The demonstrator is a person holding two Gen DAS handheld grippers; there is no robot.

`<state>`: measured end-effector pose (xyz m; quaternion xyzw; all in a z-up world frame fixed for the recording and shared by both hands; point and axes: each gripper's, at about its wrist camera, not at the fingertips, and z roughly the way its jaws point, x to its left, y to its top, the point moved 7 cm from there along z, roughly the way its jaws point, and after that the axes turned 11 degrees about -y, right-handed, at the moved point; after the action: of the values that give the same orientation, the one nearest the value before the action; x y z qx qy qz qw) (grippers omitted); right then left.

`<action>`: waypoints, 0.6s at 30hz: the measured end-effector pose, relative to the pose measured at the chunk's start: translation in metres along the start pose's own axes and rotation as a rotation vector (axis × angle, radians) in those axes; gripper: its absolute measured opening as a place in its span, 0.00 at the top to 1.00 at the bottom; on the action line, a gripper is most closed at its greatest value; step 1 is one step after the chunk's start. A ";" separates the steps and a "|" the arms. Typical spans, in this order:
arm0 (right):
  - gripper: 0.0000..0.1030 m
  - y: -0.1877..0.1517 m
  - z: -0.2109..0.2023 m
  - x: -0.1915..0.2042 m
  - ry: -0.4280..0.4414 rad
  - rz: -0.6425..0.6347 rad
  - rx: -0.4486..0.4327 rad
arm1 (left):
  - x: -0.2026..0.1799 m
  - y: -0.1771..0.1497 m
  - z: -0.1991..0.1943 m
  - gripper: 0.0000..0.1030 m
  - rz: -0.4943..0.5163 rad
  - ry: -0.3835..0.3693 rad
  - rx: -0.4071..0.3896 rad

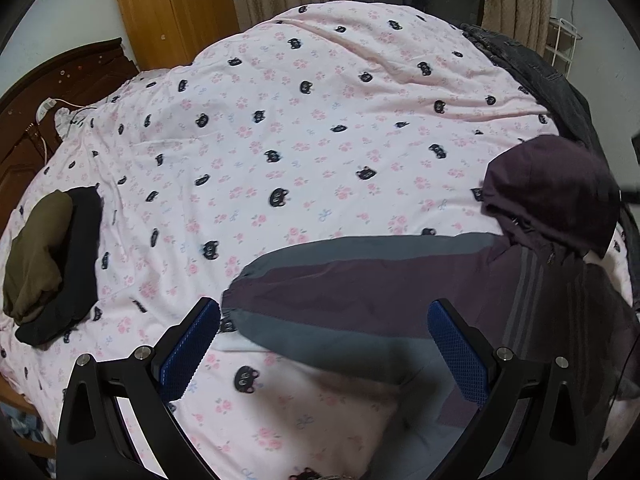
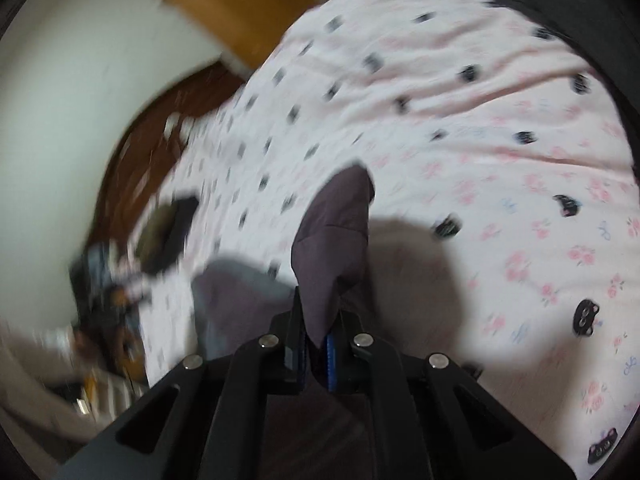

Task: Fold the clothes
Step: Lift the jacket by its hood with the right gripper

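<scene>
At the far left of the bed (image 1: 280, 100), spread with a pink sheet printed with black cat faces and roses, sits a pile of 2 folded garments (image 1: 52, 256): an olive one on top of a black one. It lies well apart from the work area, probably parked there as finished pieces so the middle stays free for the next fold

The left gripper (image 1: 324, 344) is released, its blue-padded fingers (image 1: 190, 350) spread wide on either side of the sleeve (image 1: 360, 280) of a purple and grey jacket (image 1: 520, 280). The sleeve is laid out flat toward the left, its cuff end near the left finger, and nothing sits between the pads. This looks like a stance for catching or pinning the sleeve once the body of the jacket is positioned

Further right, the hood (image 1: 548, 188) is raised off the sheet in a bunched dome, which suggests it is being lifted from that side. Dark denim clothing (image 1: 540, 76) lies along the bed's right edge, likely waiting its turn

The right gripper (image 2: 318, 340) is clenched on a fold of the purple jacket fabric (image 2: 332, 248), which stands up in a peak from between its jaws. The right wrist view is heavily blurred, so how much cloth is pinched cannot be judged. Holding the jacket high probably lets its weight pull creases out before it is laid flat
</scene>
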<state>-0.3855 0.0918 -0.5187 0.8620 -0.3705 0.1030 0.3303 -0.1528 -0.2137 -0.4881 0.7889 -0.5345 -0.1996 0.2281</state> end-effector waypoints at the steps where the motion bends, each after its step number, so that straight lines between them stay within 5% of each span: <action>1: 0.92 -0.009 0.002 0.007 -0.007 -0.026 0.023 | -0.004 0.003 0.001 0.00 -0.003 -0.009 -0.002; 10: 0.92 -0.109 0.020 0.038 -0.069 -0.146 0.202 | -0.042 0.022 0.016 0.00 -0.080 -0.129 -0.013; 18: 0.92 -0.167 0.032 0.047 -0.132 -0.179 0.261 | -0.125 0.028 0.035 0.00 0.020 -0.276 -0.050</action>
<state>-0.2371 0.1288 -0.6059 0.9320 -0.2967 0.0634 0.1985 -0.2369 -0.1114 -0.4918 0.7426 -0.5636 -0.3171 0.1740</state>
